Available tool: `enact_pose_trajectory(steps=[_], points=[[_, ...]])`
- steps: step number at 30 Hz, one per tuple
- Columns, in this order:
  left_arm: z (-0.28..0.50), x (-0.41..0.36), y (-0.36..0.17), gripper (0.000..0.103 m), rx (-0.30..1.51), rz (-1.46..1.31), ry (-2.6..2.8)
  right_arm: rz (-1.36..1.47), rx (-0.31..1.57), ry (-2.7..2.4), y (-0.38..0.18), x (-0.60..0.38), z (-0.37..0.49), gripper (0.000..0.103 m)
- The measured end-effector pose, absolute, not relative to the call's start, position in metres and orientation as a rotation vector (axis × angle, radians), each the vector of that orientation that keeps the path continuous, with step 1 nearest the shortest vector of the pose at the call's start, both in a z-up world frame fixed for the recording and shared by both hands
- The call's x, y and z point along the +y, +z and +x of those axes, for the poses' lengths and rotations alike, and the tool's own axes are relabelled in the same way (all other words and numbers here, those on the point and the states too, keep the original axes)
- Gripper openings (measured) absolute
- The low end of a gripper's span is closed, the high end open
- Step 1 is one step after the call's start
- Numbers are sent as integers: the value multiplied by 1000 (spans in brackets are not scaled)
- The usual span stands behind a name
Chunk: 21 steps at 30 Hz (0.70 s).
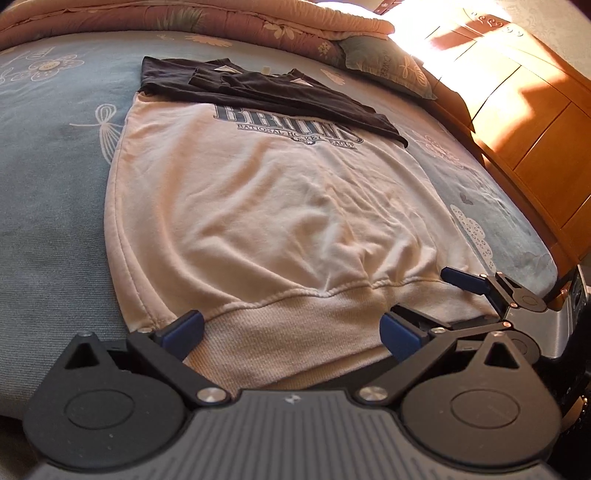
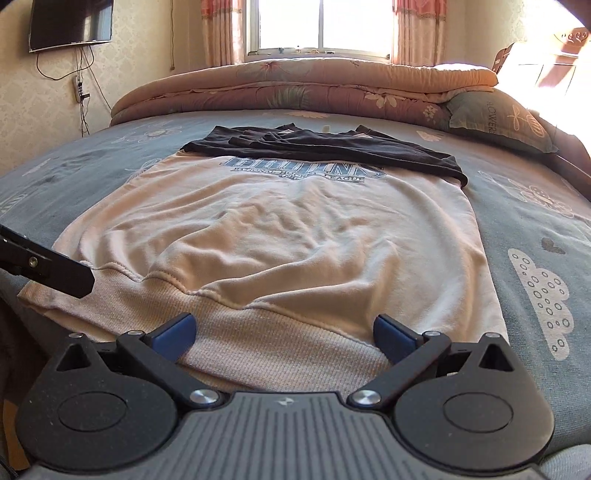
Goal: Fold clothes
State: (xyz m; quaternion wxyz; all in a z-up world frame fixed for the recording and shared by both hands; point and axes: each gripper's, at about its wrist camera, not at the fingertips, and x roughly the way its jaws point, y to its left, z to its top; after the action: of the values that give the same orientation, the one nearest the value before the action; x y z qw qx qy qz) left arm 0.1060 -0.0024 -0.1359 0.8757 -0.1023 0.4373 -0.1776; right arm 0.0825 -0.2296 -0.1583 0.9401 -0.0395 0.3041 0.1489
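A cream sweatshirt with dark sleeves folded across its chest print lies flat on the bed, its ribbed hem nearest me. My left gripper is open, its blue pads straddling the hem's left part. In the right wrist view the same sweatshirt lies spread out, and my right gripper is open over the right part of the hem. The right gripper shows at the right of the left wrist view. A finger of the left gripper enters the right wrist view from the left.
The blue flowered bedsheet surrounds the sweatshirt. A rolled pink quilt and a pillow lie at the far side. A wooden headboard runs along the right. A wall television hangs at upper left beside a window.
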Motion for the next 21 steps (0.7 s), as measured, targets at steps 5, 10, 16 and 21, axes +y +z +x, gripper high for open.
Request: enact_pose_trajectory(steps=[5, 10, 16, 21], points=[[108, 5, -125, 101, 909, -239, -361, -74, 603, 305, -160, -230, 80, 103], [133, 14, -120, 101, 890, -241, -333, -69, 593, 308, -161, -231, 79, 103], [143, 35, -135, 101, 911, -335, -254, -65, 585, 312, -162, -232, 77, 103], [126, 31, -119, 101, 871, -238, -249, -65, 574, 309, -162, -232, 76, 103]])
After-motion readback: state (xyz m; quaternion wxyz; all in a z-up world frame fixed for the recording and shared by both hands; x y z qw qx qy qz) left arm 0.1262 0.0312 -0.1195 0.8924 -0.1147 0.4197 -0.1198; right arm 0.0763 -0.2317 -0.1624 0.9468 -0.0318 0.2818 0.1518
